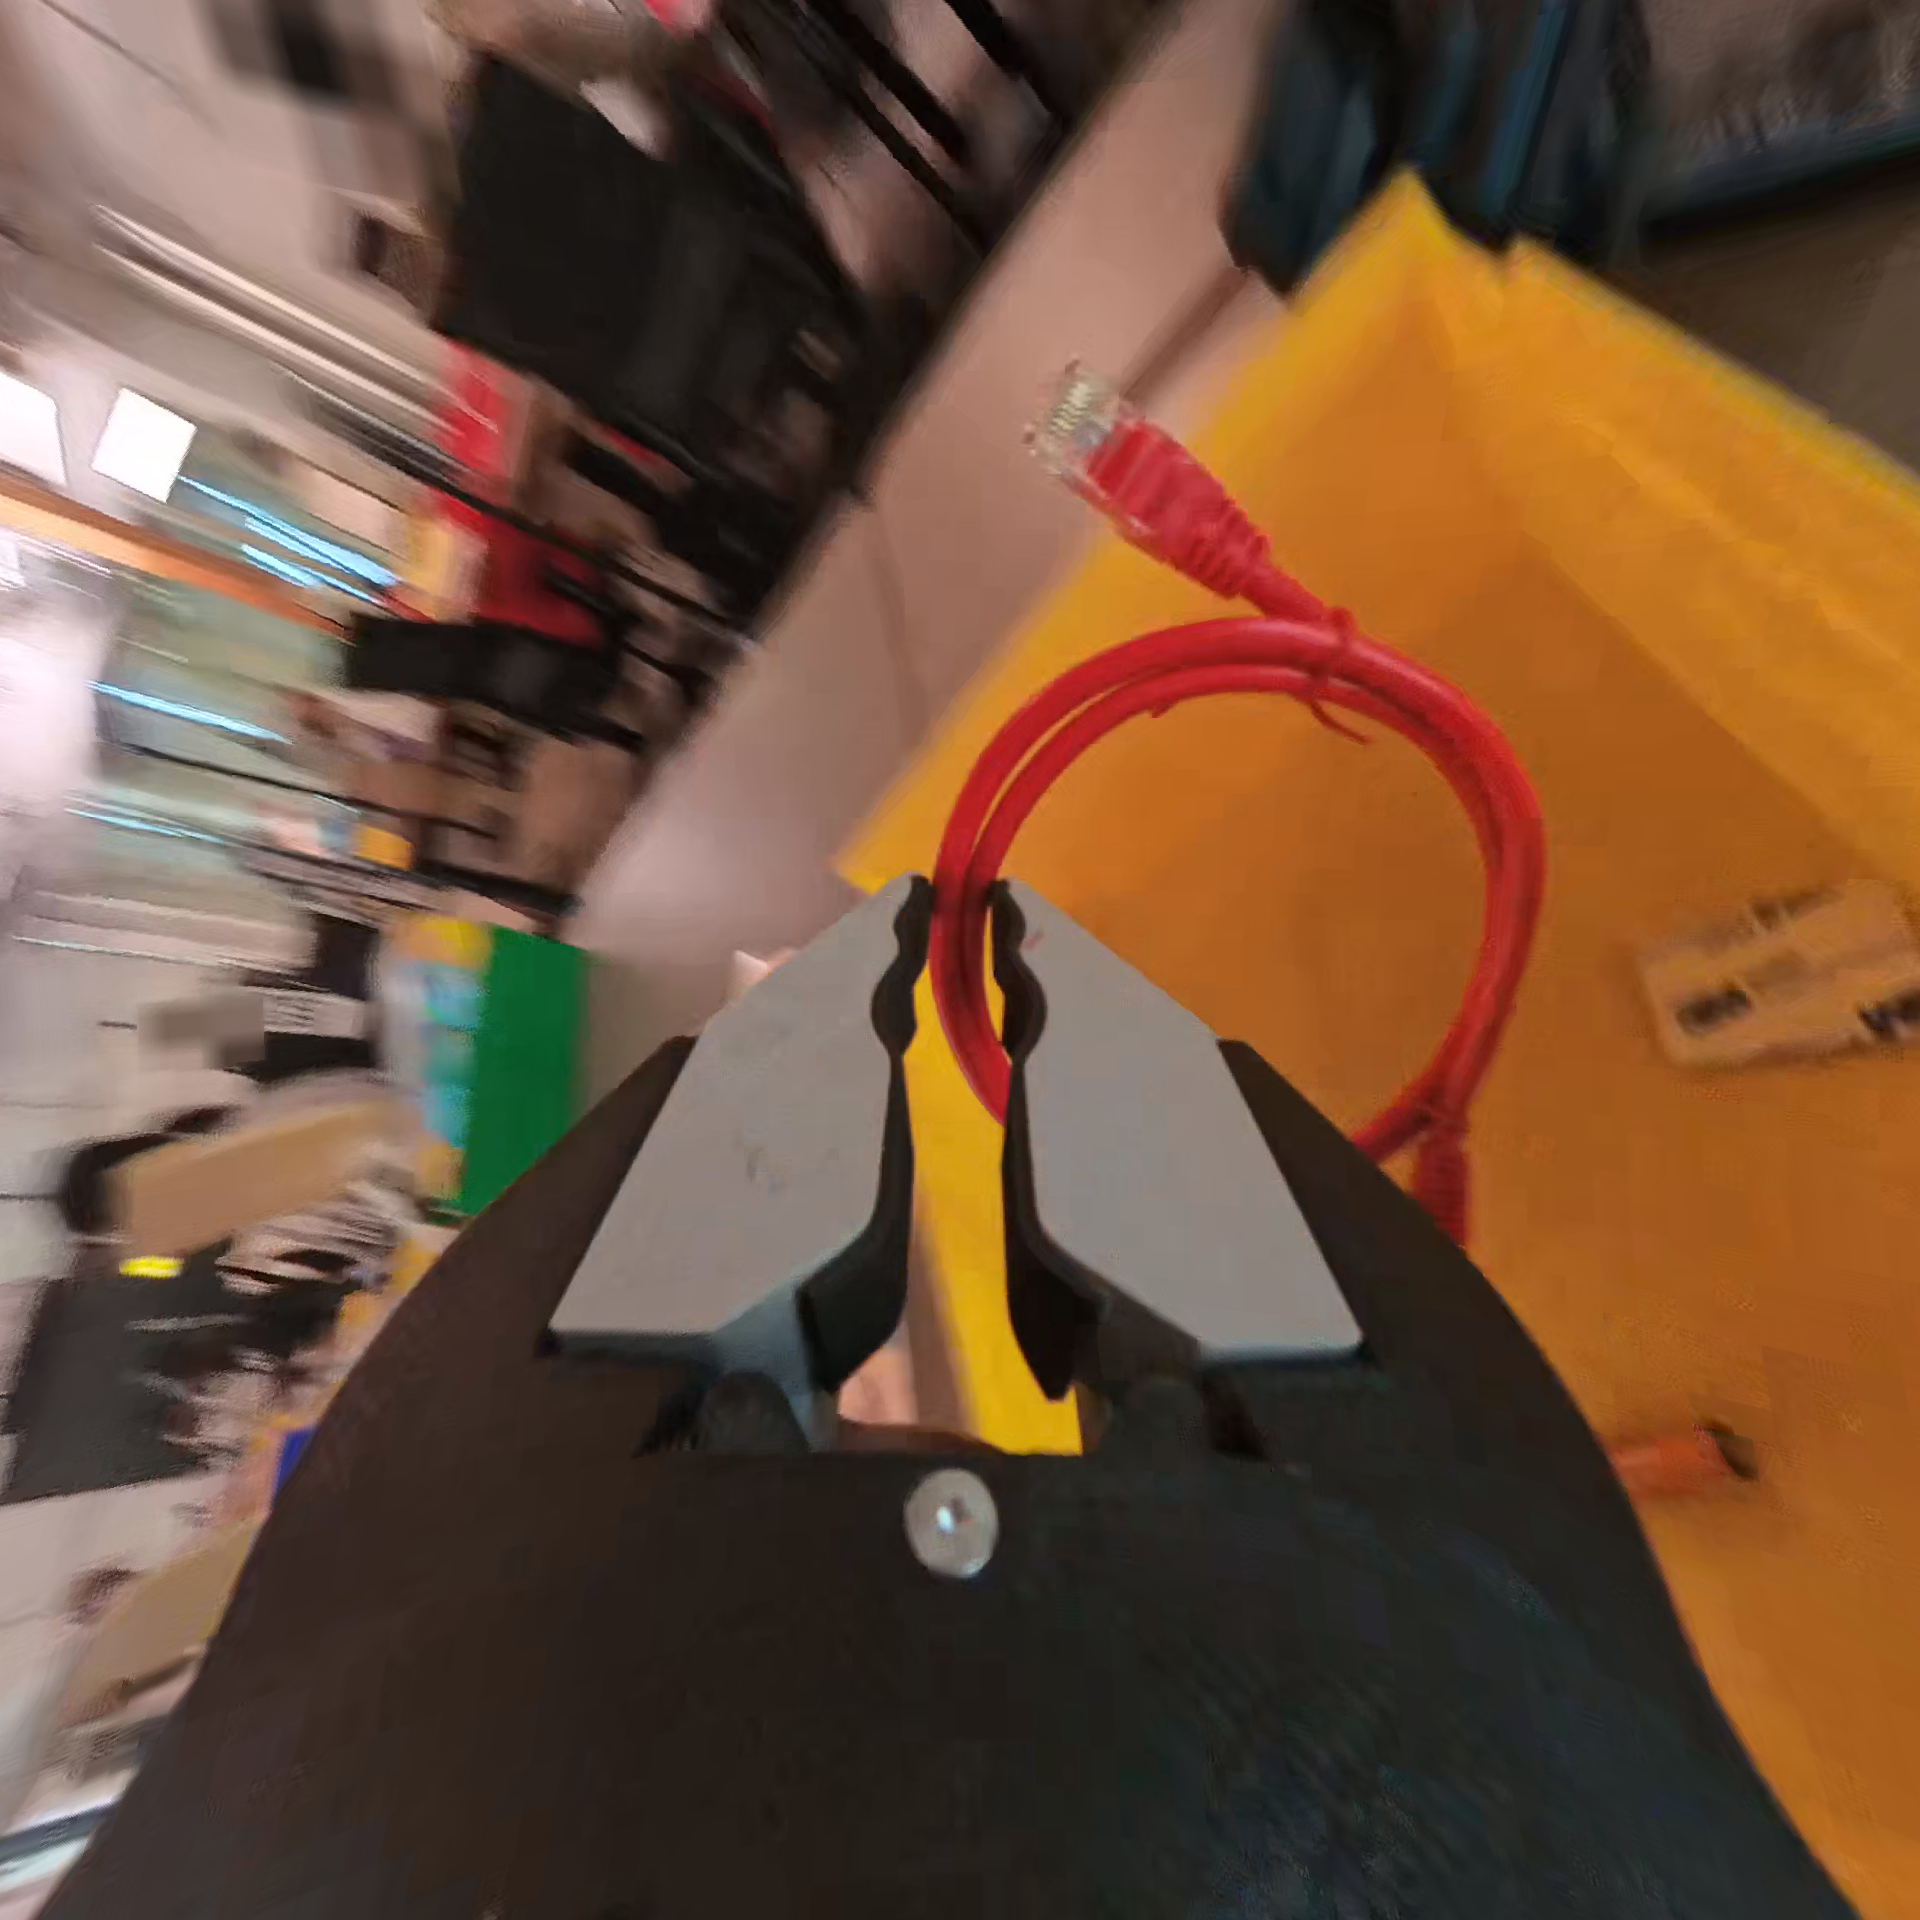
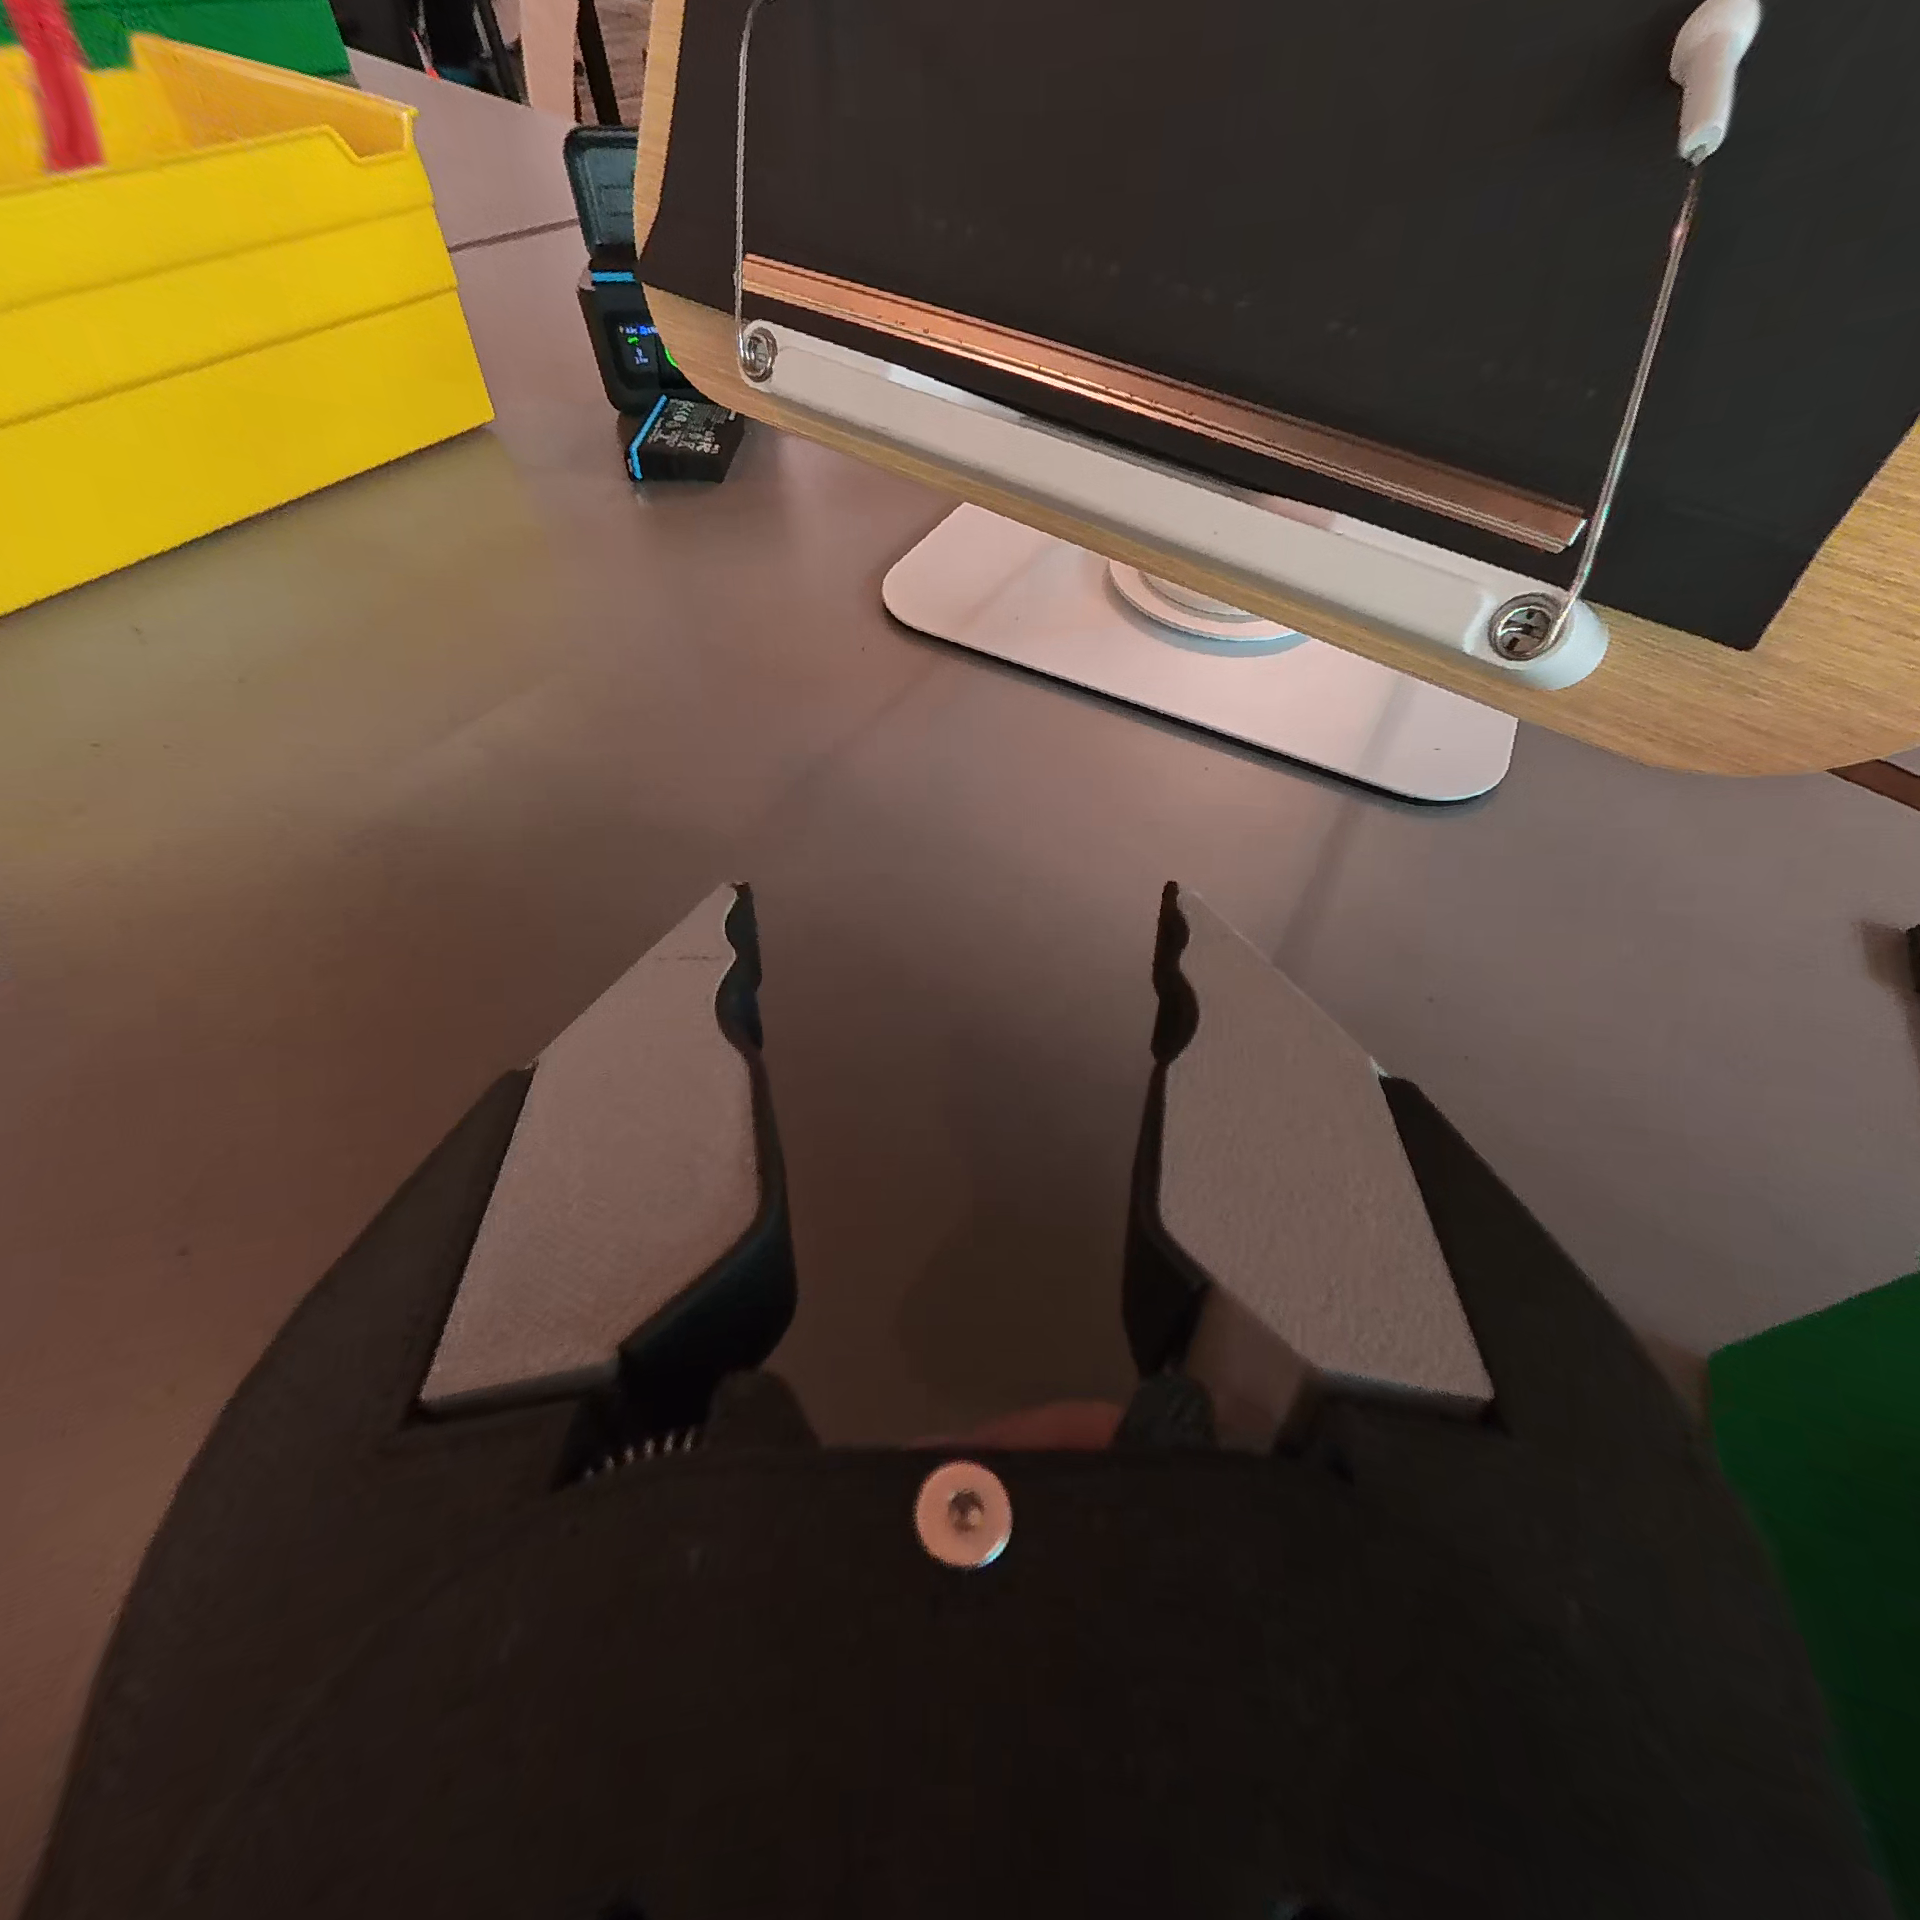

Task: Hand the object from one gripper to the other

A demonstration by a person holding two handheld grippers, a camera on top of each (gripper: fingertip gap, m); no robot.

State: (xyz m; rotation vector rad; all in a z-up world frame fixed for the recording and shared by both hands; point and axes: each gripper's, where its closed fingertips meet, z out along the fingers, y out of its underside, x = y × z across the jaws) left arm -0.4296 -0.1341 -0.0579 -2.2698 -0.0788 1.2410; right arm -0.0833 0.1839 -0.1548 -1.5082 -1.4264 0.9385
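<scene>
My left gripper is shut on a coiled red network cable. The coil loops out past the fingertips above the yellow bin, and its clear plug points up to the left. A second red plug end hangs low on the right of the coil. A blurred strip of the red cable shows in the right wrist view, above the yellow bin at the top left. My right gripper is open and empty, low over the grey table.
In the bin lie a white block and a small orange piece. In the right wrist view a black screen on a white stand base fills the upper right. Small black devices stand behind the bin.
</scene>
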